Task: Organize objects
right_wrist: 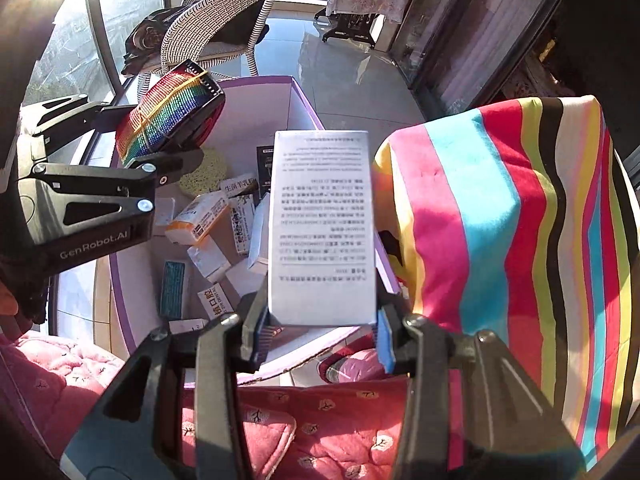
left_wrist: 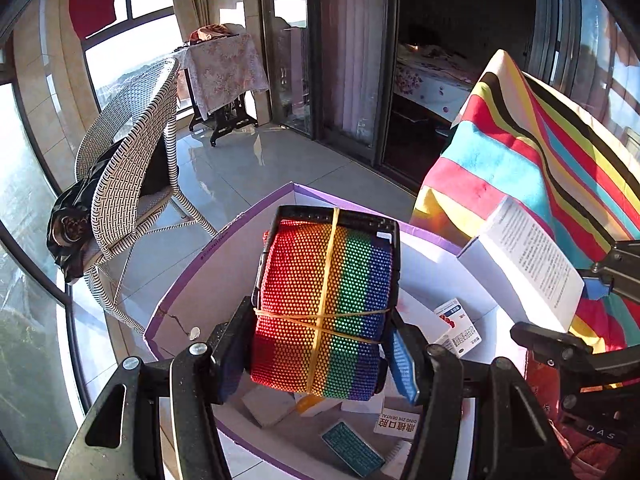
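Observation:
My left gripper (left_wrist: 316, 356) is shut on a rainbow beaded block (left_wrist: 324, 312) in a black frame, bound with yellow rubber bands, held above a purple-edged white box (left_wrist: 192, 280). It also shows in the right wrist view (right_wrist: 168, 120), with the left gripper (right_wrist: 160, 156) at the left. My right gripper (right_wrist: 320, 332) is shut on a white carton with printed text (right_wrist: 322, 224), held over the same box (right_wrist: 296, 100). The carton also shows in the left wrist view (left_wrist: 532, 260), in the right gripper (left_wrist: 560, 308).
The box holds several small cartons (right_wrist: 200, 216), a teal pad (right_wrist: 173, 288) and a yellow sponge (right_wrist: 204, 172). A striped cushion (right_wrist: 500, 220) stands to the right, pink quilted fabric (right_wrist: 280, 420) lies in front. A wicker chair (left_wrist: 132, 184) stands on the tiled floor beyond.

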The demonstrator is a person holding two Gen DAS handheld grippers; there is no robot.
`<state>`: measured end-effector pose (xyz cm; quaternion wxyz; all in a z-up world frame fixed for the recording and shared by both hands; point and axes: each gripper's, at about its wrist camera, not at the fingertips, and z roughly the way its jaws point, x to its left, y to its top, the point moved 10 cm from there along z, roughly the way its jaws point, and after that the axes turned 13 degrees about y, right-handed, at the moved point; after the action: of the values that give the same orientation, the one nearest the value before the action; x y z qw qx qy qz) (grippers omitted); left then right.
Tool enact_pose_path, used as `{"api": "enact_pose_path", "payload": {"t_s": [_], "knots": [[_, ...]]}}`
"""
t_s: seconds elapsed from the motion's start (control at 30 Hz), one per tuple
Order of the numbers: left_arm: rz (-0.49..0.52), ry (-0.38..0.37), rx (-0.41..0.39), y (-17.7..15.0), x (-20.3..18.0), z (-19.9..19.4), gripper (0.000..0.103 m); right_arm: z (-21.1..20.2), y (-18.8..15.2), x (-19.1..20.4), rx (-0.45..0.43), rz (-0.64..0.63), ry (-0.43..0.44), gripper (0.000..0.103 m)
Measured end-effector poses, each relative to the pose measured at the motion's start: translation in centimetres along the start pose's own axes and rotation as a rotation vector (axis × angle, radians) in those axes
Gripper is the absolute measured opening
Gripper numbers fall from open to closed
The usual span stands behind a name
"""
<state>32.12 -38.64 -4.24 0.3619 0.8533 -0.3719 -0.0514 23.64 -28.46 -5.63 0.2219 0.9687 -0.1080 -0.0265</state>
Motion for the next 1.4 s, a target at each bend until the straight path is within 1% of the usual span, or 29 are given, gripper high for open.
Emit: {"api": "enact_pose_path", "payload": {"t_s": [0.07,0.13,0.2,0.23,0.27,0.3,0.33,0.37,0.4,0.43,0.5,0.57,0.6,0.63,0.67,0.7,0.73,0.77,0.8,0.87,1.0,1.17,1.4], "knots": [[-0.025,0.009,-0.004,0.3,0.7,0.0,0.060,0.5,0.0,0.6,-0.001,0.009,0.030,0.046],[-0.035,0.025,-0.017,0.6,1.3,-0.2,0.060,0.9,0.1,1.3,0.001,-0.004,0.039,0.046],[-0.053,0.031,-0.040,1.2,2.0,-0.8,0.062,0.7,0.4,1.7,-0.016,-0.010,0.046,0.046],[-0.063,0.032,-0.057,1.5,2.3,-1.2,0.062,0.5,0.5,1.8,-0.024,-0.008,0.052,0.048],[-0.077,0.040,-0.082,1.9,2.7,-1.8,0.068,0.4,0.6,1.9,-0.032,-0.006,0.049,0.056],[-0.092,0.049,-0.104,2.3,3.2,-2.4,0.080,0.1,0.6,1.7,-0.045,-0.006,0.040,0.061],[-0.099,0.046,-0.128,2.6,3.4,-3.1,0.087,-0.1,0.7,1.7,-0.060,-0.009,0.033,0.069],[-0.101,0.036,-0.152,3.1,3.6,-3.7,0.097,-0.1,1.3,1.9,-0.073,-0.010,0.024,0.072],[-0.105,0.030,-0.173,3.5,3.9,-4.3,0.103,-0.3,1.3,1.9,-0.079,-0.009,0.019,0.072],[-0.112,0.041,-0.189,3.9,4.2,-4.8,0.103,-0.3,1.4,1.8,-0.085,-0.003,0.020,0.073],[-0.107,0.099,-0.230,4.5,5.1,-5.9,0.103,-0.7,1.6,2.1,-0.104,0.016,0.032,0.075],[-0.096,0.194,-0.273,4.8,6.0,-6.7,0.103,-1.0,1.5,2.2,-0.114,0.022,0.041,0.076],[-0.095,0.256,-0.285,4.5,6.7,-6.9,0.103,-1.0,1.5,2.2,-0.116,0.022,0.038,0.076],[-0.092,0.305,-0.281,4.6,7.1,-6.7,0.103,-1.0,1.5,2.2,-0.116,0.023,0.034,0.077],[-0.077,0.308,-0.251,4.3,7.0,-6.1,0.103,-0.9,1.5,2.3,-0.113,0.025,0.032,0.077],[-0.064,0.258,-0.191,3.7,6.5,-5.2,0.103,-0.8,1.4,2.2,-0.109,0.029,0.029,0.077],[-0.073,0.179,-0.107,3.0,6.0,-4.0,0.103,-0.8,1.4,2.1,-0.105,0.035,0.026,0.077],[-0.103,0.117,-0.022,2.0,5.8,-3.0,0.103,-0.8,1.1,2.0,-0.103,0.044,0.026,0.077],[-0.134,0.082,0.033,1.2,5.7,-2.3,0.103,-0.7,1.0,1.8,-0.100,0.054,0.030,0.077],[-0.146,0.065,0.078,0.3,5.3,-1.3,0.103,-0.6,0.7,1.6,-0.095,0.069,0.031,0.077],[-0.093,0.042,0.119,-1.0,3.9,-0.3,0.103,-0.3,0.1,1.1,-0.082,0.083,0.025,0.077],[-0.084,0.028,0.145,-1.9,2.7,0.1,0.103,-0.2,-0.2,1.1,-0.070,0.091,0.019,0.077],[-0.075,0.033,0.153,-2.2,2.6,0.3,0.103,0.0,-0.5,1.0,-0.065,0.099,0.023,0.077]]}}
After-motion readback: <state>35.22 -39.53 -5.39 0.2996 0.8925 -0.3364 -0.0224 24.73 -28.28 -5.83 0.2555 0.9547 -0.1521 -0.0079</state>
